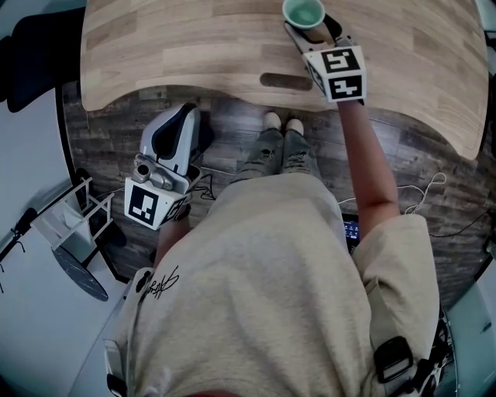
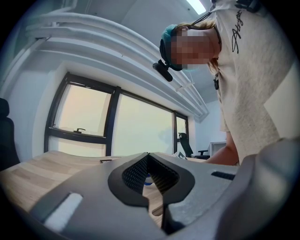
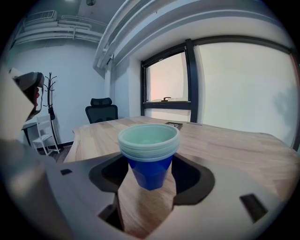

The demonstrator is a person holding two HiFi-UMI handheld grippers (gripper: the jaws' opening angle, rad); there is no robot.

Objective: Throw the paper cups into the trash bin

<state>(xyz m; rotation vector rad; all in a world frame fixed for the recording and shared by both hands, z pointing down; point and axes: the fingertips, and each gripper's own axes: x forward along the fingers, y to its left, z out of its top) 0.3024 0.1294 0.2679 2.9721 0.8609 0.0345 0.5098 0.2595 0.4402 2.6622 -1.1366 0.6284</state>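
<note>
Head view: pale wooden surface (image 1: 194,46) curves across the top above a dark plank floor (image 1: 232,132). At the far edge of it sits a stack of nested blue paper cups (image 1: 302,11), its pale green mouth facing straight up at the camera. The right claw (image 1: 308,22) reaches to it on an outstretched arm, one finger on each side of the stack. The left claw (image 1: 184,116) hangs low beside the person's beige shirt, over the floor and well apart from the stack, near a pair of light shoes (image 1: 283,122).

Left gripper view: the left claw (image 2: 148,161) is pressed together at its tips with nothing between them, angled up across the surface (image 2: 28,173) towards a dark-framed window (image 2: 112,126).

Right gripper view: the right claw (image 3: 150,164) pinches the stack (image 3: 149,154), its dark pads against both sides just under the rims. The stack is upright, long axis vertical, wide mouth up and narrow base down over the surface (image 3: 225,145). A black office chair (image 3: 101,112) stands behind.
</note>
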